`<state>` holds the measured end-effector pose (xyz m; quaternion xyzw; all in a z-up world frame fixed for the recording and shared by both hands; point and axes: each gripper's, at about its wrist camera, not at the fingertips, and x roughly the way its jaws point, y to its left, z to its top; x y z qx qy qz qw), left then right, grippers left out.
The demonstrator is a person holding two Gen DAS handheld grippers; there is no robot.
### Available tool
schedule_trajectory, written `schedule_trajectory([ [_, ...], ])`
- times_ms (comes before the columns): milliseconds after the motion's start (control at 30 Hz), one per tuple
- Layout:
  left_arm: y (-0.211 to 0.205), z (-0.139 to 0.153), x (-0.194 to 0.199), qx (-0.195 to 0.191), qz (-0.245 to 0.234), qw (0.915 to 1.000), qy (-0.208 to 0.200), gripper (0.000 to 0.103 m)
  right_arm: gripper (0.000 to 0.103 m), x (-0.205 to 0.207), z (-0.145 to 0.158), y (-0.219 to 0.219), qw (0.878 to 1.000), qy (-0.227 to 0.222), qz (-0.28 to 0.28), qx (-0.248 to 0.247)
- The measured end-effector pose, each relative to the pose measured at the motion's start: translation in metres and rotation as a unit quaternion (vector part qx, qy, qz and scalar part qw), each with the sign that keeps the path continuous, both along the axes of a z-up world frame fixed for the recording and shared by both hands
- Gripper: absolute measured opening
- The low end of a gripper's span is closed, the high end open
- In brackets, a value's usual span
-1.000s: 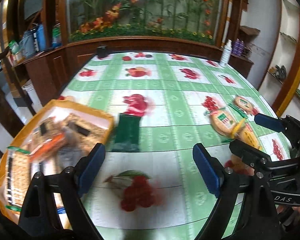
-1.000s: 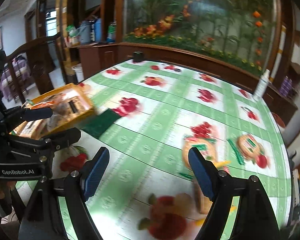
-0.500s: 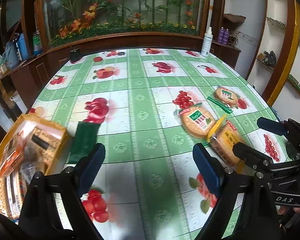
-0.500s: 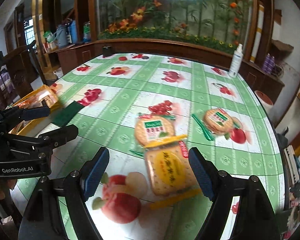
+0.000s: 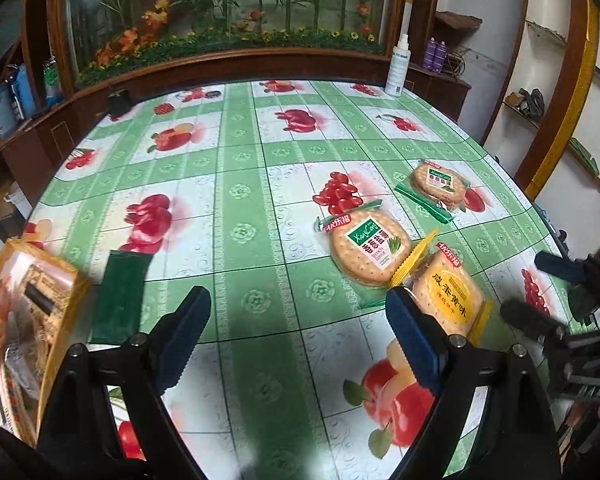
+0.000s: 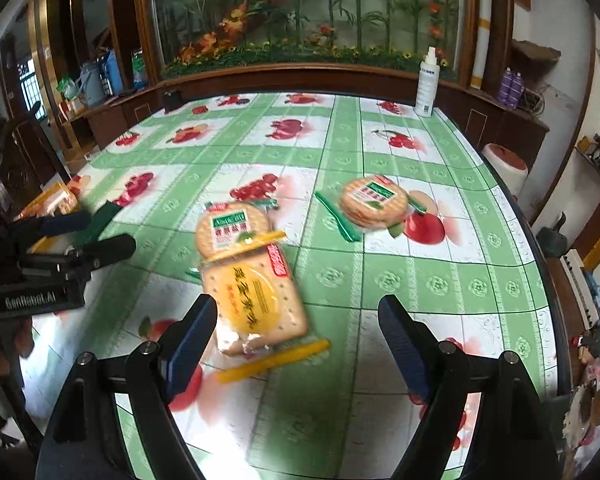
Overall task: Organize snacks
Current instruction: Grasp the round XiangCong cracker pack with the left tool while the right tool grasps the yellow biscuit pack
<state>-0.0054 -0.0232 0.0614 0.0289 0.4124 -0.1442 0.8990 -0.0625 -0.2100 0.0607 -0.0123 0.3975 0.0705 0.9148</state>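
Three clear plastic packets of biscuits lie on the table with the green checked, fruit-printed oilcloth [image 5: 256, 184]: a square packet of biscuits with yellow sealed edges [image 6: 256, 304], a round biscuit packet with a green label [image 5: 370, 250] that touches its upper edge, and a second round biscuit packet with green sealed ends [image 5: 438, 184] a little apart, further toward the upper right. In the right wrist view the right gripper [image 6: 296, 338] has its jaws apart and has just been opening; the square packet is at the lower centre, just beside the left blue pad [image 6: 190, 342], with no contact that I can see. In the left wrist view the left gripper [image 5: 300, 334] is also wide open above bare cloth, with nothing between its jaws. At the left edge of this view stands an orange-rimmed box filled with snack packets [image 5: 24, 320], and a flat dark green packet [image 5: 120, 296] lies just beside it on the cloth.
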Motion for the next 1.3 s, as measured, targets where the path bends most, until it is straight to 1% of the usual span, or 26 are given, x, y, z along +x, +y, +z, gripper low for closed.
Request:
schedule_trajectory([
  [100, -0.001, -0.002, 0.008, -0.009, 0.001, 0.9999, 0.013, 0.089, 0.083, 0.005, -0.007, 0.01, 0.999, 0.018, 0.033, -0.002],
  [200, 0.002, -0.003, 0.013, -0.018, 0.007, 0.9996, 0.022, 0.089, 0.085, 0.015, -0.014, 0.021, 0.998, 0.03, 0.057, -0.017],
  [267, 0.004, -0.005, 0.016, -0.019, 0.011, 0.9995, 0.025, 0.089, 0.085, 0.024, -0.02, 0.026, 0.997, 0.04, 0.065, -0.021],
  [367, 0.008, -0.008, 0.02, -0.02, 0.016, 0.9992, 0.03, 0.089, 0.085, 0.037, -0.029, 0.031, 0.995, 0.06, 0.082, -0.013],
  [500, 0.01, -0.012, 0.025, -0.019, 0.018, 0.9989, 0.038, 0.089, 0.085, 0.052, -0.038, 0.033, 0.993, 0.073, 0.084, -0.024],
  [600, 0.006, -0.015, 0.03, -0.016, 0.017, 0.9988, 0.043, 0.089, 0.085, 0.058, -0.043, 0.029, 0.992, 0.083, 0.098, 0.003],
  [633, 0.004, -0.015, 0.032, -0.015, 0.016, 0.9988, 0.045, 0.089, 0.08, 0.059, -0.045, 0.027, 0.991, 0.084, 0.1, 0.012],
  [667, 0.002, -0.016, 0.034, -0.015, 0.014, 0.9987, 0.047, 0.089, 0.076, 0.057, -0.045, 0.025, 0.992, 0.078, 0.101, 0.01],
  [700, -0.001, -0.016, 0.036, -0.015, 0.013, 0.9986, 0.048, 0.089, 0.069, 0.054, -0.045, 0.025, 0.992, 0.074, 0.102, 0.005],
  [800, -0.011, -0.018, 0.043, -0.019, 0.013, 0.9982, 0.056, 0.089, 0.069, 0.043, -0.042, 0.016, 0.993, 0.071, 0.099, 0.005],
  [900, -0.025, -0.022, 0.052, -0.032, 0.01, 0.997, 0.07, 0.089, 0.069, 0.032, -0.04, 0.0, 0.995, 0.065, 0.076, -0.005],
  [1033, -0.049, -0.033, 0.065, -0.034, 0.013, 0.9948, 0.095, 0.089, 0.07, 0.021, -0.041, -0.025, 0.996, 0.069, 0.049, 0.012],
  [1100, -0.06, -0.04, 0.072, -0.044, 0.016, 0.9927, 0.111, 0.089, 0.07, 0.017, -0.041, -0.032, 0.997, 0.067, 0.043, 0.015],
  [1167, -0.068, -0.045, 0.077, -0.046, 0.025, 0.9912, 0.121, 0.089, 0.07, 0.015, -0.04, -0.037, 0.997, 0.064, 0.042, 0.022],
  [1233, -0.078, -0.046, 0.079, -0.027, 0.037, 0.9927, 0.112, 0.091, 0.07, 0.015, -0.04, -0.04, 0.997, 0.062, 0.04, 0.027],
  [1300, -0.086, -0.048, 0.082, -0.008, 0.038, 0.9932, 0.11, 0.091, 0.07, 0.014, -0.039, -0.04, 0.997, 0.059, 0.04, 0.03],
])
